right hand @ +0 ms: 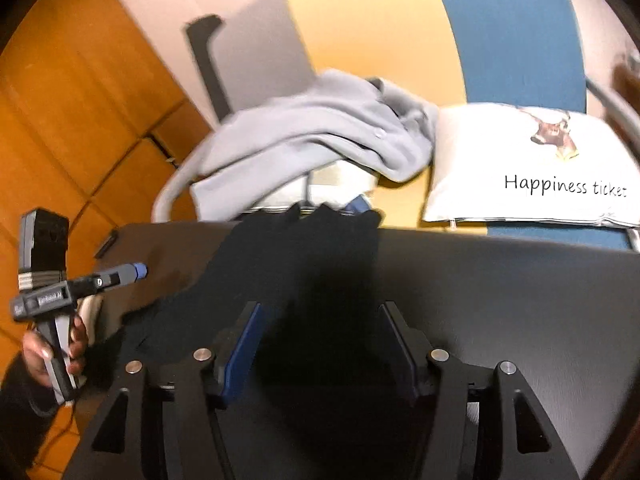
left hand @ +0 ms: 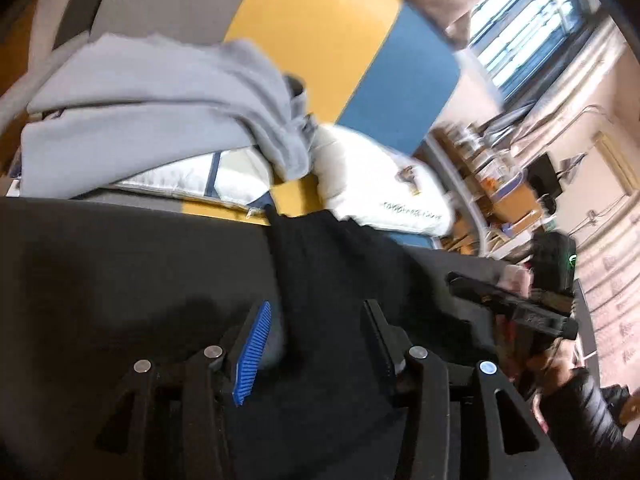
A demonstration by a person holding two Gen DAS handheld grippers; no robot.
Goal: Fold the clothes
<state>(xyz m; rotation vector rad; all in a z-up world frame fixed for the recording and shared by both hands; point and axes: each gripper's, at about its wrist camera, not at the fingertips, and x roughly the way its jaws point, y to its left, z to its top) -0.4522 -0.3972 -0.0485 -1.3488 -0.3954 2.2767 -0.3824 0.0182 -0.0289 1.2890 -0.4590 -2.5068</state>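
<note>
Claws [left hand: 316, 320] [right hand: 320, 328] wide open, over blk garment [right hand: 304, 256].

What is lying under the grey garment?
Under the grey garment a white pillow with dark stripes shows at its lower edge. How far the pillow extends underneath, and whether anything else lies there, is covered.

White cushion [right hand: 532, 168], at the far right edge of the bed: black lettering "Happiness ticket" printed beneath an animal picture; no other text legible.
</note>
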